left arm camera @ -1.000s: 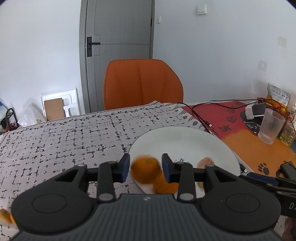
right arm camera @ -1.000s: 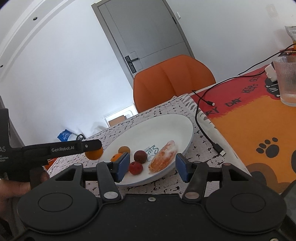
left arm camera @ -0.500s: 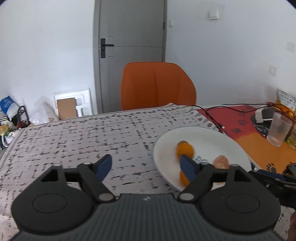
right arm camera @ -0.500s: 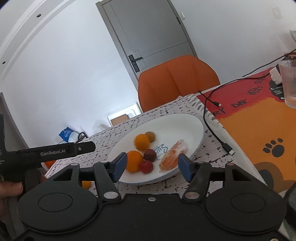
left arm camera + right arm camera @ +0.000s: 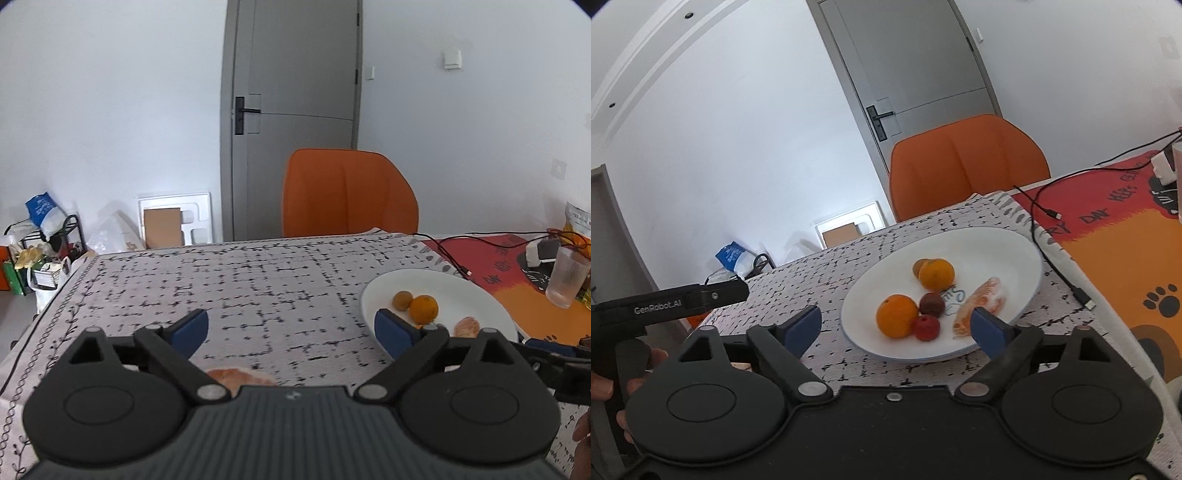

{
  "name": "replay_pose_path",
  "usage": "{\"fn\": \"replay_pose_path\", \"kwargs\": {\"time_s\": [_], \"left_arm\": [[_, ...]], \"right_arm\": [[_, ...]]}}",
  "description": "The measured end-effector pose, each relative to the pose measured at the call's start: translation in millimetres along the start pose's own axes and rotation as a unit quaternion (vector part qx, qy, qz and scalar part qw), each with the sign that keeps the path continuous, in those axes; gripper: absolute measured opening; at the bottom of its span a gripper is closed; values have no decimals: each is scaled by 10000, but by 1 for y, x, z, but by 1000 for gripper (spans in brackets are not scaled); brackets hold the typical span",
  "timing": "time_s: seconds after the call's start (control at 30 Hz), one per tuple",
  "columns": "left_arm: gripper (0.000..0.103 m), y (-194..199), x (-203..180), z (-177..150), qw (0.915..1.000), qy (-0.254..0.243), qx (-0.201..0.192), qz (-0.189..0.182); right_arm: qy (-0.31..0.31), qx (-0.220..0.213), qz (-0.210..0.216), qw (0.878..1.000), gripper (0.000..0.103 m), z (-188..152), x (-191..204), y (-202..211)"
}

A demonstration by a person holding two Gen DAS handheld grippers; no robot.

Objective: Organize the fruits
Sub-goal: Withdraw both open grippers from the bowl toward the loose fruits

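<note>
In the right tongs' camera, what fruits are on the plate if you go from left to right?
Big round orange → small bumpy red fruit → smaller round orange → peeled orange segments, all on the white oval plate.

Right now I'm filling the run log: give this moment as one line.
left gripper: open, empty | right gripper: open, empty | plate: two oranges, peeled segment | fruit piece off plate

On the table (image 5: 886,240), the plate (image 5: 1015,243) holds two oranges (image 5: 897,316) at 8 and 12 o'clock, a peeled segment (image 5: 979,304) at 4; the chair (image 5: 967,162) stands behind.
</note>
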State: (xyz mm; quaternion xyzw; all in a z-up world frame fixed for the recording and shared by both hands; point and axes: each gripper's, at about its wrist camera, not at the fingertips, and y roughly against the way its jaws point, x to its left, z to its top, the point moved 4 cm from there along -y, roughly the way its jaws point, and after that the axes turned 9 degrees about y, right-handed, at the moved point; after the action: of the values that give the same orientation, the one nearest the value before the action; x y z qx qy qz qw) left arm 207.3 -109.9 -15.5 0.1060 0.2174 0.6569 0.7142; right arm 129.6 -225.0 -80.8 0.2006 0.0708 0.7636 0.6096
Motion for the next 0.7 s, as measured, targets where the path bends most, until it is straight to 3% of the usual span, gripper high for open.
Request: {"fn": "replay_pose_path", "kwargs": {"time_s": [0.23, 0.7], "left_arm": [[97, 13, 33, -1, 9993, 278, -71, 221], [97, 32, 95, -5, 9949, 826, -64, 575]], "right_arm": [[124, 0, 61, 9999, 103, 2, 19, -5], [418, 150, 332, 9985, 103, 0, 64, -20]]}}
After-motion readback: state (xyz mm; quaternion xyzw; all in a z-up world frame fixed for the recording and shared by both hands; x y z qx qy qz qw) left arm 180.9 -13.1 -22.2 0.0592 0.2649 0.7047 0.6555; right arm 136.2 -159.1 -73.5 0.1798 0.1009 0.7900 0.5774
